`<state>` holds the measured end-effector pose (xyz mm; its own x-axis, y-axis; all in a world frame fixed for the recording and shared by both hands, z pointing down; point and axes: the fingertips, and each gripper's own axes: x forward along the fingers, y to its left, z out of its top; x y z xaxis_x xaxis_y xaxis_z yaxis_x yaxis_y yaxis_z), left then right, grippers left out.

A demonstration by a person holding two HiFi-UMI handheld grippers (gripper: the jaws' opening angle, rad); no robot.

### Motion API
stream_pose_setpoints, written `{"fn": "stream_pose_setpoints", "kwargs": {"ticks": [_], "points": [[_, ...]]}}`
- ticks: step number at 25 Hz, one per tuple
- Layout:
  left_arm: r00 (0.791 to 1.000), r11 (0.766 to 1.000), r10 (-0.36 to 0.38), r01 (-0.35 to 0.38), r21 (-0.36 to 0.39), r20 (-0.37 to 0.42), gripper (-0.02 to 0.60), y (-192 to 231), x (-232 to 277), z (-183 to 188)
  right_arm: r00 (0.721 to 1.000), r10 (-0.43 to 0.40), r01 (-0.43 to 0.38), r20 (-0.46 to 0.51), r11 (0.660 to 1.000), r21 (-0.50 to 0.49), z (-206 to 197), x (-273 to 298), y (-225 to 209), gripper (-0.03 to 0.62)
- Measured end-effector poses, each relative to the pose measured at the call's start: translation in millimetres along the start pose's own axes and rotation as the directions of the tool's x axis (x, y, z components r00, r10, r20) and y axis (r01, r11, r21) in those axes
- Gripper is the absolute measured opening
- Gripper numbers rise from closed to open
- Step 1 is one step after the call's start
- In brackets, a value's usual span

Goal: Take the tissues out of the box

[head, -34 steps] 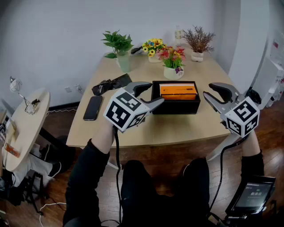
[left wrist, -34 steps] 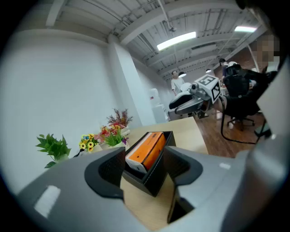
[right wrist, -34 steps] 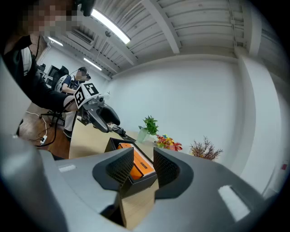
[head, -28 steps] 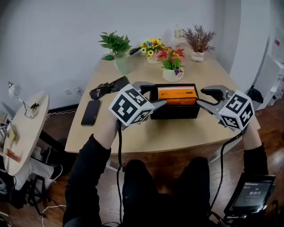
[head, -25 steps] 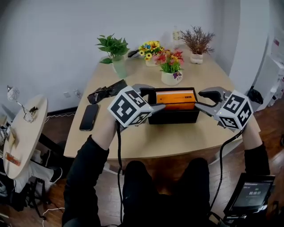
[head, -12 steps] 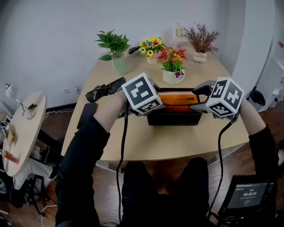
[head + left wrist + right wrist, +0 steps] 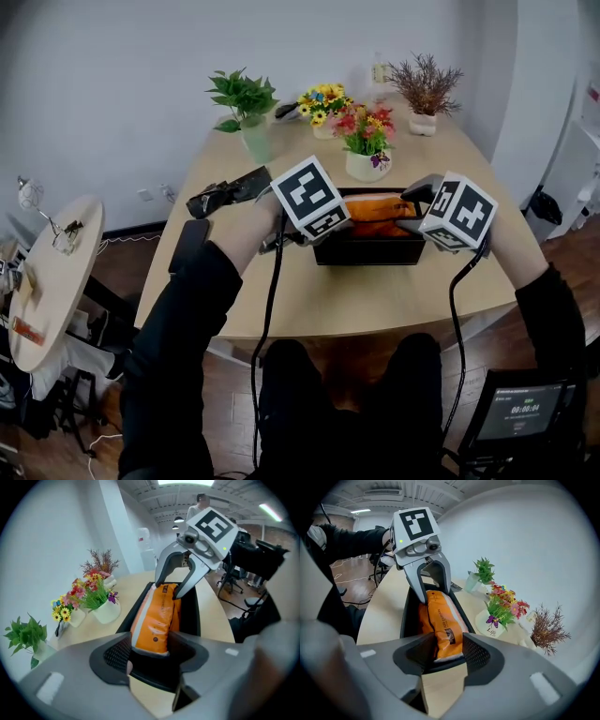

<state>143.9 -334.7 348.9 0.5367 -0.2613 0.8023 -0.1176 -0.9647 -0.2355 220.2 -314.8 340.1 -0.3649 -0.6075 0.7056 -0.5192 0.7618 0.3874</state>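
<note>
"Pale wood all round the box (image 7: 370, 251), then? How much room is there?"

"Left of the box lies a bare strip of table (image 7: 375, 298). Further left, a dark phone (image 7: 186, 244) lies near the table's left edge with a black case (image 7: 230, 190) behind it, both well apart from the box. A round side table (image 7: 56, 272) stands beyond that edge. In front of the box the wood is bare up to the near edge. Behind it, a white pot of red flowers (image 7: 366, 164) stands just beside the rear wall. Right of the box, bare wood runs to the table's right edge."

"And the left gripper?"

"The left gripper (image 7: 151, 651) reaches in over the box's left end wall. Its jaws are clamped on the left end of the tissue pack (image 7: 157, 613); the orange wrapper fills the gap and touches both pads."

"Where does the pack sit?"

"Inside the box, turned up on one long side and creased, running the box's length between the side walls. Its upper edge shows above the rim. Whether its underside rests on the box floor, I can't tell."

"The right side?"

"The right gripper (image 7: 449, 653) comes in over the box's right end wall, facing the left one. Its jaws pinch the pack's right end, the wrapper pressed between the pads. Each gripper's fingers straddle the pack within the box's side walls, close to them on both sides."
</note>
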Motion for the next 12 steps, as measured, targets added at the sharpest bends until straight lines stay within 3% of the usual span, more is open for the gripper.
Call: {"fn": "stream_pose_setpoints", "kwargs": {"ticks": [4,7,9,12], "points": [[0.992,0.998,0.065,-0.065,0.003,0.112,0.216,0,-7,4,0.997,-0.081,0.082,0.019,0.996,-0.041,3,-6,2,0.155],[0.971,0.983,0.155,-0.170,0.070,0.180,0.202,0,-18,9,0.986,-0.157,0.162,0.059,0.982,-0.093,9,-13,4,0.133],[0.937,0.947,0.234,-0.280,0.159,0.259,0.195,-2,-30,19,0.971,-0.216,0.228,0.102,0.966,-0.125,13,-22,4,0.127],[0.847,0.838,0.371,-0.482,0.256,0.381,0.192,-13,-58,30,0.921,-0.334,0.372,0.202,0.907,-0.197,29,-44,7,0.126]]}}
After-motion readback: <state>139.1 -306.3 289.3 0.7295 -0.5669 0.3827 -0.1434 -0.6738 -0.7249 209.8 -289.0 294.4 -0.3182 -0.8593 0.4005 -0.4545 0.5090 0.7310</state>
